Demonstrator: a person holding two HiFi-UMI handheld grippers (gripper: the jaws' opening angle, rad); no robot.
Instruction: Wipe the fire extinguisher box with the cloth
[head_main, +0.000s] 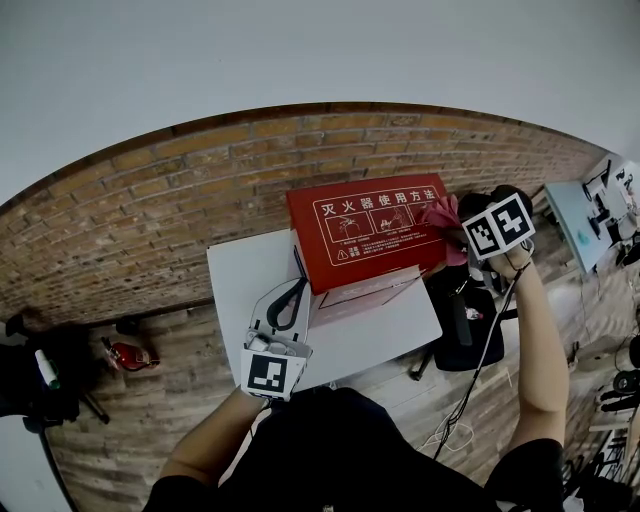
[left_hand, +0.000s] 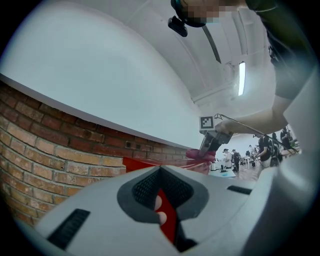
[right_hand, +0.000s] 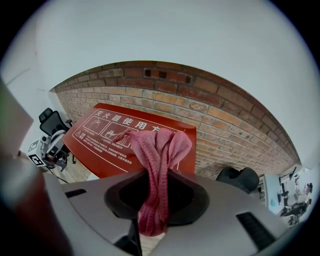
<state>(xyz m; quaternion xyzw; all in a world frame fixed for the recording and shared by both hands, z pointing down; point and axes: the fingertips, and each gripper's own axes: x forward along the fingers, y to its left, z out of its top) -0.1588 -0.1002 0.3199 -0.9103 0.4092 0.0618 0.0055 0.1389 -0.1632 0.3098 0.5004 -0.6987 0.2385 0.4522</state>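
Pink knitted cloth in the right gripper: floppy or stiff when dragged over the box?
Probably floppy: the pink knitted cloth bunches in loose folds from the right gripper. Likely light and grippy: ribbed weave may drag on the red fire extinguisher box.

Left gripper (left_hand: 161, 200) pinching, apparently, red box (left_hand: 140, 164) edge.

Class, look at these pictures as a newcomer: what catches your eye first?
The red box with white printed instructions, sitting on the white table before a brick wall. Next, the pink cloth clamped in the right tool at the box's right end, while the left tool grips its left edge.
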